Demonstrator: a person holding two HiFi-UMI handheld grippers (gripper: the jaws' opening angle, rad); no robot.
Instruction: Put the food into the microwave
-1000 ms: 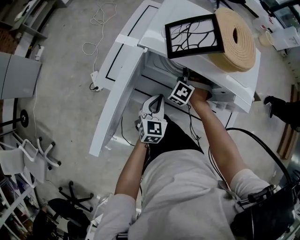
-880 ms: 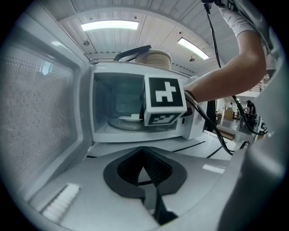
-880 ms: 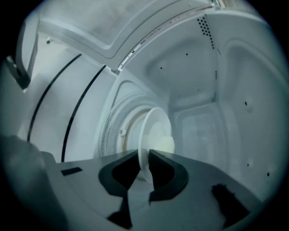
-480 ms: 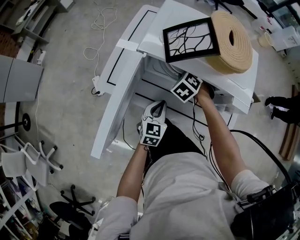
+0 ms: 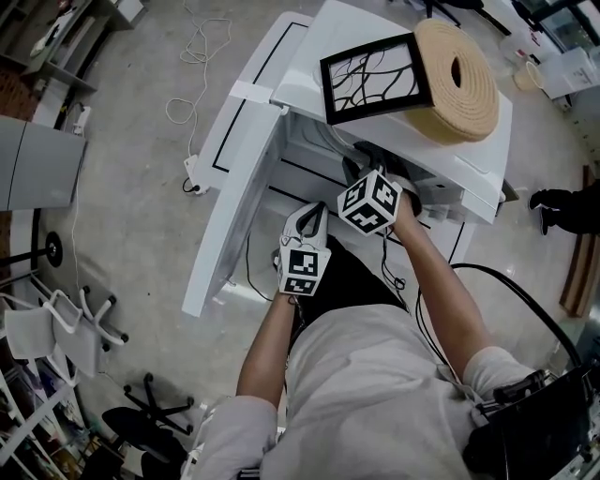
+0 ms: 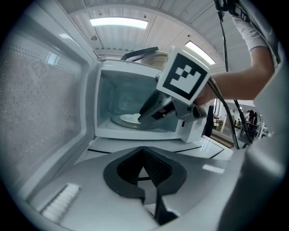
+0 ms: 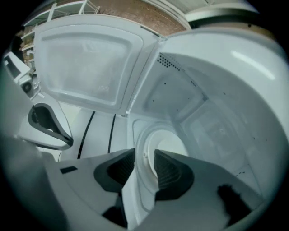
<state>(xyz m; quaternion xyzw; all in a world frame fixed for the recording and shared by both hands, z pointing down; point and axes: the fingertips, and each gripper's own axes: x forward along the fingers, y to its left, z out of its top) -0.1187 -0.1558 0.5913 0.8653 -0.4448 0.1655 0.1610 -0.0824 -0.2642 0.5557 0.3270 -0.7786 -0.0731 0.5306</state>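
Observation:
A white microwave stands with its door swung open to the left. Inside, a white plate rests on the glass turntable; I cannot make out food on it. My right gripper is at the mouth of the cavity, pointing down and in. Its jaws are opening, with nothing between the pads; the plate lies beyond them. My left gripper hangs in front of the microwave, over the table edge. Its pads meet at the tip and hold nothing.
On top of the microwave lie a black-framed picture and a thick beige roll. The open door walls off the left side. A white cable trails on the floor, and office chairs stand at the left.
My right gripper has drawn back out of the cavity and rolled, so its marker cube now faces up. Its jaws have gone from shut to apart. The left gripper has stayed put.

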